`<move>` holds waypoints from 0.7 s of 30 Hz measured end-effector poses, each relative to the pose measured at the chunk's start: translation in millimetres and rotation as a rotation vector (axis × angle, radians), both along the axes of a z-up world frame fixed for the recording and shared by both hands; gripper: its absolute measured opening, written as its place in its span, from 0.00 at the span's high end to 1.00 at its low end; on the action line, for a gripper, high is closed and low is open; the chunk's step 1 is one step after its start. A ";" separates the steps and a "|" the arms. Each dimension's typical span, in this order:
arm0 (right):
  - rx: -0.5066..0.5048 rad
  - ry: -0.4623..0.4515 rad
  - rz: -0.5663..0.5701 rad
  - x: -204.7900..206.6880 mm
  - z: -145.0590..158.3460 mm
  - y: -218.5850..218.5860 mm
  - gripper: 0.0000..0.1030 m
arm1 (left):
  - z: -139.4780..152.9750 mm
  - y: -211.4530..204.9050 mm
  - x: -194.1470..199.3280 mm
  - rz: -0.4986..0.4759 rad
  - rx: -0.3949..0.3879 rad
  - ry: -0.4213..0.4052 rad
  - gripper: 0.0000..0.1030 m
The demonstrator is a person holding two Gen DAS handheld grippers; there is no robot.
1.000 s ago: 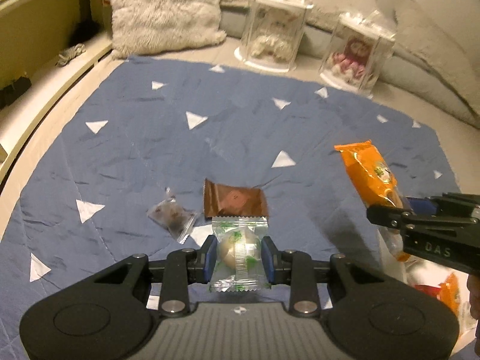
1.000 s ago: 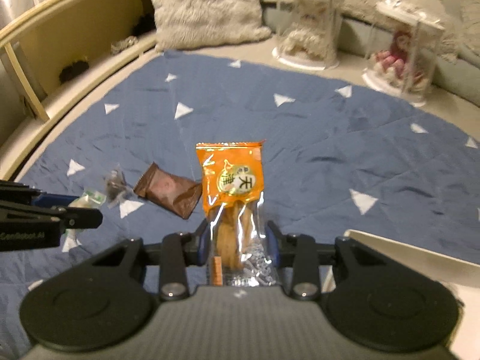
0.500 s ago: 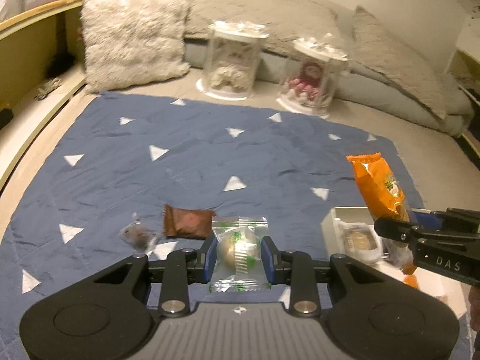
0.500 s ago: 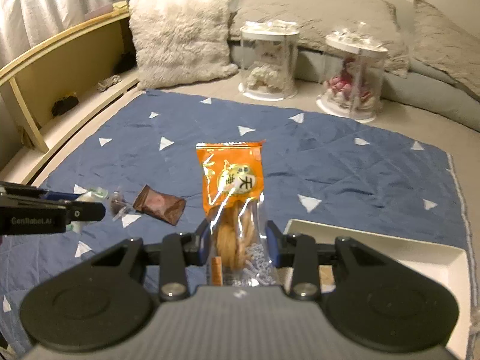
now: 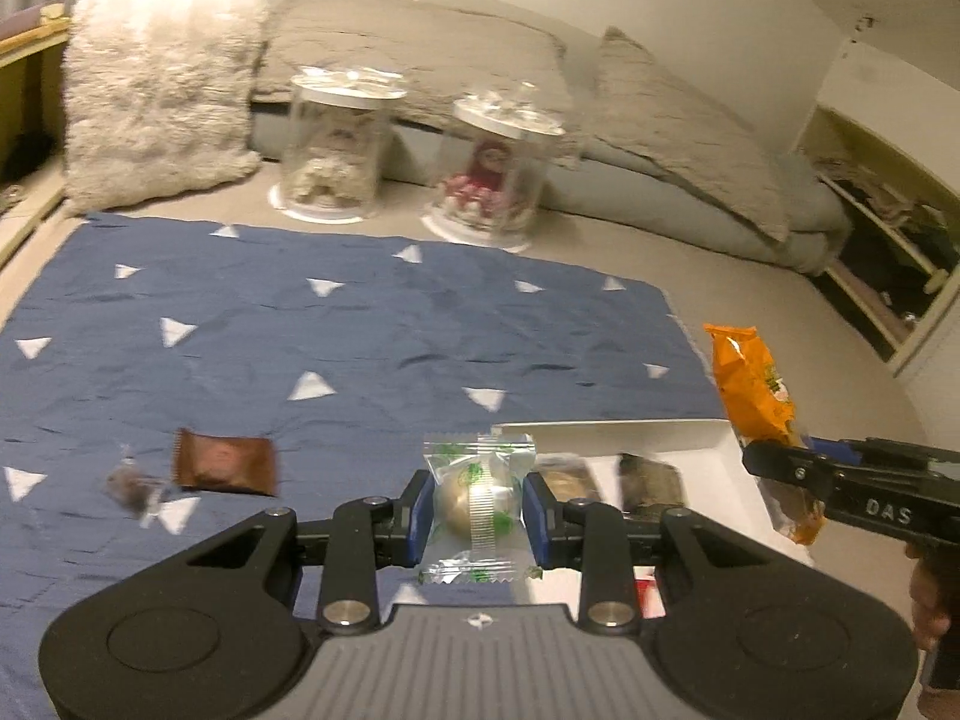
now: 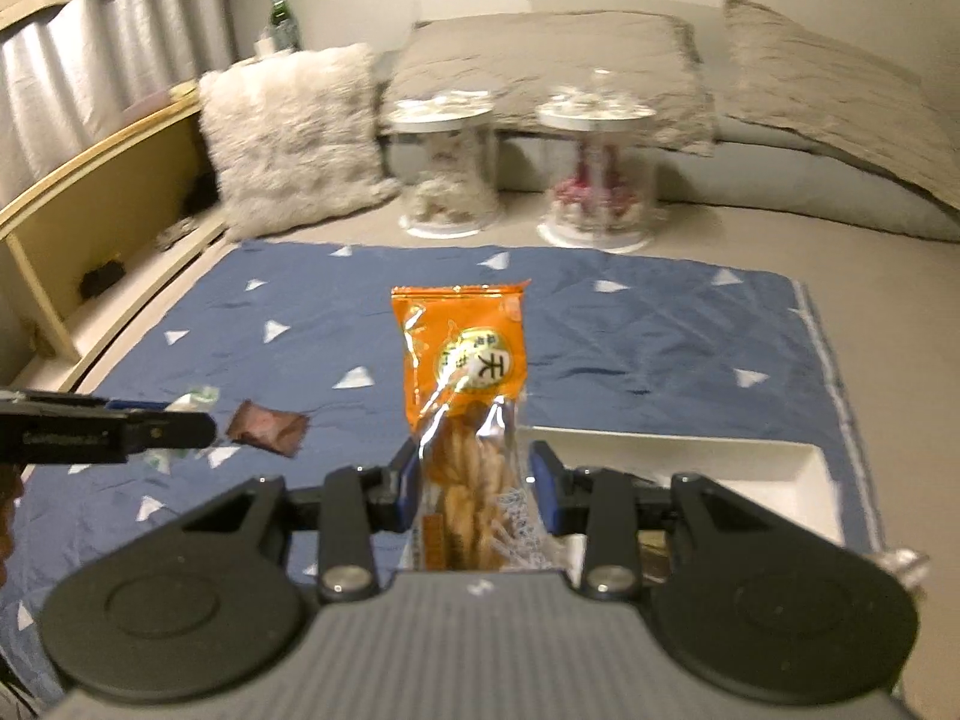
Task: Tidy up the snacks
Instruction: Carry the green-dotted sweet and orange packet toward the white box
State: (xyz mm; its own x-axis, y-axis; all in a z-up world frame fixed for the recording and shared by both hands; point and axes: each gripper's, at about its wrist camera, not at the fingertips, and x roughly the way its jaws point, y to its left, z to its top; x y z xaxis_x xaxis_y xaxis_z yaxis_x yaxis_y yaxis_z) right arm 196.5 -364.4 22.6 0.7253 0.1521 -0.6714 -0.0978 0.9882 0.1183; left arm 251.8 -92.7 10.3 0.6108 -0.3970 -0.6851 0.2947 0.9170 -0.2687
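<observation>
My left gripper (image 5: 477, 510) is shut on a clear green-printed packet with a golden ball inside (image 5: 474, 501), held above the near left corner of a white tray (image 5: 606, 429). My right gripper (image 6: 474, 483) is shut on an upright orange snack packet (image 6: 465, 360) over the tray's left part (image 6: 690, 444); the same orange packet (image 5: 753, 390) shows at the right of the left wrist view. On the blue triangle-patterned mat (image 5: 360, 330) lie a brown packet (image 5: 225, 461) and a small clear wrapped candy (image 5: 135, 487). The tray holds several wrapped snacks (image 5: 651, 477).
Two clear domed jars (image 5: 336, 150) (image 5: 498, 171) stand beyond the mat. A fluffy white cushion (image 5: 156, 90) and grey pillows (image 5: 678, 120) lie behind them. A wooden shelf (image 6: 90, 204) runs along the left. A person's hand (image 5: 927, 594) holds the right gripper.
Both grippers rose and moved right with their packets. The white tray came into view under them, and the brown packet and candy slid toward the left.
</observation>
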 end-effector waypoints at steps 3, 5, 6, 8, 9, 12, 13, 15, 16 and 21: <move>0.004 0.010 -0.046 -3.7 -5.2 -22.3 0.58 | -4.3 -17.6 -3.8 -0.038 -0.012 0.007 0.67; 0.007 0.019 -0.075 -5.5 -9.4 -38.3 0.58 | -8.8 -30.1 -5.0 -0.062 -0.012 0.014 0.67; 0.007 0.023 -0.091 -6.7 -11.3 -46.1 0.58 | -11.3 -36.1 -5.6 -0.075 -0.014 0.021 0.67; 0.006 0.033 -0.121 -7.1 -15.8 -59.4 0.58 | -16.8 -48.4 -5.9 -0.098 -0.027 0.033 0.67; 0.008 0.038 -0.135 -8.8 -16.8 -64.3 0.58 | -19.4 -54.9 -6.4 -0.109 -0.032 0.038 0.67; 0.005 0.054 -0.173 -5.9 -22.6 -80.6 0.58 | -27.0 -74.0 -8.7 -0.149 -0.026 0.046 0.67; 0.003 0.060 -0.184 -6.4 -24.9 -86.6 0.58 | -29.8 -79.3 -8.9 -0.161 -0.023 0.049 0.67; 0.005 0.076 -0.211 -5.7 -30.0 -99.5 0.58 | -35.7 -90.5 -8.8 -0.184 -0.019 0.066 0.67; 0.006 0.084 -0.224 -5.0 -32.1 -104.9 0.58 | -39.1 -95.5 -7.7 -0.188 -0.025 0.077 0.67; 0.019 0.125 -0.294 -0.8 -45.4 -132.3 0.58 | -53.9 -120.5 2.6 -0.205 -0.048 0.122 0.67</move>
State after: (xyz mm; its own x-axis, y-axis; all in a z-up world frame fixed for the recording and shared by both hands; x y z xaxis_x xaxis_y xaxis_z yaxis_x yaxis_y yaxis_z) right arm 195.6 -496.7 -22.8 0.6522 -0.0389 -0.7571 0.2084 0.9694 0.1298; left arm 254.4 -213.1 -43.6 0.4282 -0.5382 -0.7259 0.4361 0.8267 -0.3556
